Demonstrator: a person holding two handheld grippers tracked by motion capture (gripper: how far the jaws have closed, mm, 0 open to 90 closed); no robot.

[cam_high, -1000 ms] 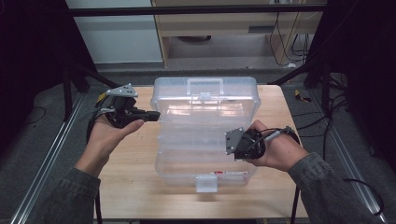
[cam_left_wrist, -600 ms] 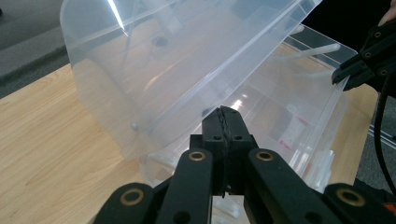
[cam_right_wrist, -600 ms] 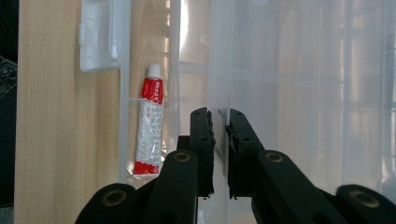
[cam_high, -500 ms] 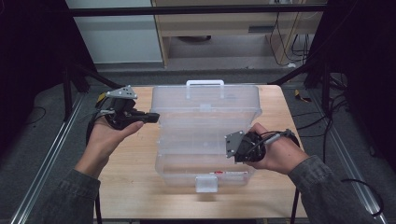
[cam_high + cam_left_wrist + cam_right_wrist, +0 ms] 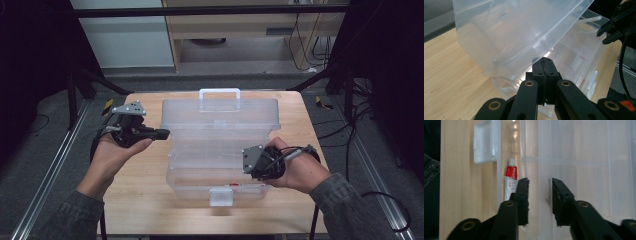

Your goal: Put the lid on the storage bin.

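Note:
A clear plastic toolbox (image 5: 220, 165) lies on the wooden table with its lid (image 5: 220, 120) swung up and back, handle (image 5: 219, 93) at the far side. My left gripper (image 5: 166, 133) is shut, its tip against the lid's left edge; in the left gripper view the shut jaws sit just under the lid's rim (image 5: 499, 71). My right gripper (image 5: 248, 161) is open at the box's near right side, its jaws either side of a clear box wall (image 5: 540, 195). A red-and-white tube (image 5: 510, 181) lies inside by the front wall, next to the white latch (image 5: 484, 142).
The wooden table (image 5: 145, 200) ends close to both forearms. Black frame posts (image 5: 345, 75) stand at the far corners, and cables (image 5: 360, 125) trail on the floor to the right. The right gripper (image 5: 616, 25) appears across the box in the left gripper view.
The lid has swung from nearly closed up and back to open, its handle moving to the far side. Both grippers have stayed almost in place.

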